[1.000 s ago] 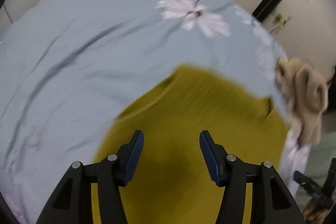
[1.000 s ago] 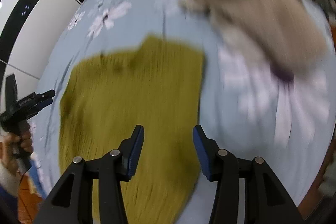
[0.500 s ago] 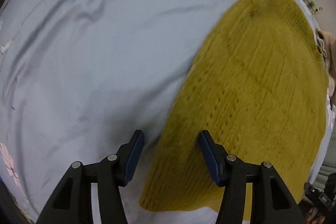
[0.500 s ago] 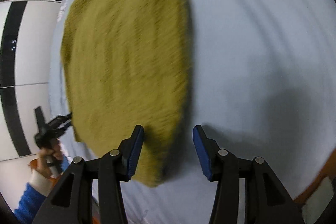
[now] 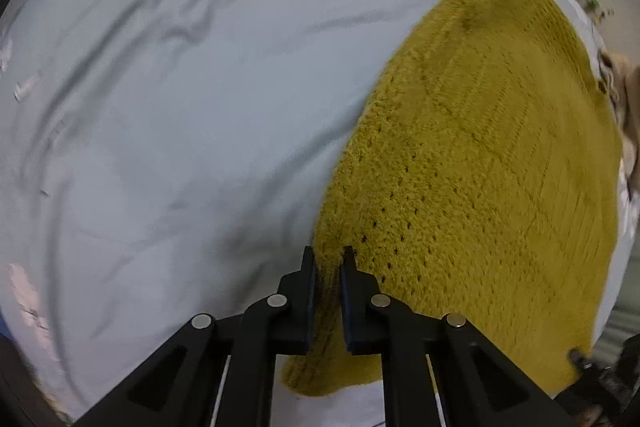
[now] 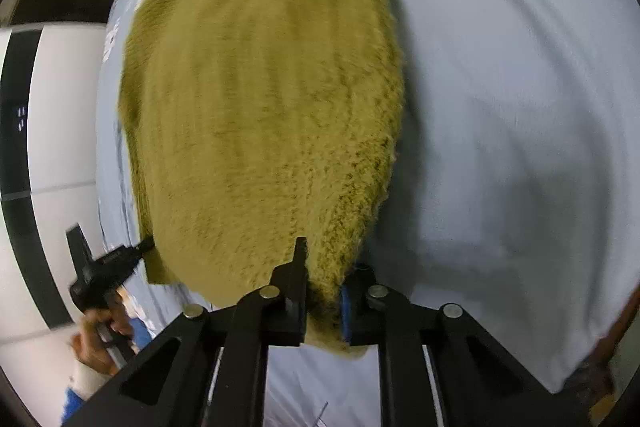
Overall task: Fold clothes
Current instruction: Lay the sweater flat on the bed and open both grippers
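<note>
A mustard-yellow knitted sweater lies spread flat on a bed covered with a pale blue sheet printed with pale flowers. In the left wrist view the sweater fills the right half of the picture, its neckline at the far end and its near hem toward the camera; rows of small eyelet holes run along its left edge.

The left gripper has its fingers drawn close together, pinching the sweater's near left corner: a fold of yellow knit is squeezed between the two blue-padded fingers. The sheet to the left of the sweater lies in long shallow wrinkles. At the far right edge of this view a beige garment lies just beyond the sweater; it is blurred and only partly in the picture.

In the right wrist view the sweater stretches away from the camera toward the far end of the bed, with bare sheet to its right. The right gripper also has its fingers nearly together, clamping the near right corner of the hem, so that the knit bunches up between them. At the lower left of this view the left gripper is seen from outside, held in the person's hand, its tip touching the opposite hem corner.
</note>
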### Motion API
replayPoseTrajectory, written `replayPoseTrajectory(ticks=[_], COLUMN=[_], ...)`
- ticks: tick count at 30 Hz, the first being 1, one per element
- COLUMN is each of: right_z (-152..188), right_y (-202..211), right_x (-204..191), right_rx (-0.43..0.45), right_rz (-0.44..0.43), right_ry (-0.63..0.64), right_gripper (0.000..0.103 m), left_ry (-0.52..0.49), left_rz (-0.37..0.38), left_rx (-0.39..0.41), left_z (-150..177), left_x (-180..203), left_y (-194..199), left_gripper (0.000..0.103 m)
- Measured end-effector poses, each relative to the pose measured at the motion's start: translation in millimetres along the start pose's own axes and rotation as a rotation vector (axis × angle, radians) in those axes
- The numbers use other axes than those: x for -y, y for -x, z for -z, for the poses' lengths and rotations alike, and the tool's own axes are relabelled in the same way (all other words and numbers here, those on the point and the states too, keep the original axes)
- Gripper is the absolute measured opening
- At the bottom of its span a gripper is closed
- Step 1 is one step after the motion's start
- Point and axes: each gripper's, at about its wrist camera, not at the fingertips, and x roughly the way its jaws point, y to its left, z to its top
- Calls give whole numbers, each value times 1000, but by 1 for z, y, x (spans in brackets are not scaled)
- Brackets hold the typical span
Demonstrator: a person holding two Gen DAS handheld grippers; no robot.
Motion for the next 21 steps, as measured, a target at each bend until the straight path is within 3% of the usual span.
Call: replayPoseTrajectory(ticks=[5, 8, 13, 19, 20, 21], right_z=[13, 33, 55, 39, 35, 31], right_y=[46, 42, 0, -8, -5, -1], right_x=[-23, -15, 2, 11, 11, 11], right_rx=[21, -47, -137, -159, -153, -148], right_rz=[12, 46, 114, 113, 110, 107], right_ry=[107, 138, 146, 103, 98, 94], right_gripper=[10, 10, 11, 15, 17, 27], left_ry=[-109, -153, -18, 37, 31, 26], left_rz=[-86, -158, -150, -181, -190, -198], left_rx=[6, -29, -74, -13, -6, 1], left_z=[6, 25, 50, 54, 52, 51], left_x=[14, 11, -14, 6, 12, 17], left_y=[38, 40, 22, 35, 40, 44], left_gripper=[11, 11, 11, 14, 15, 18])
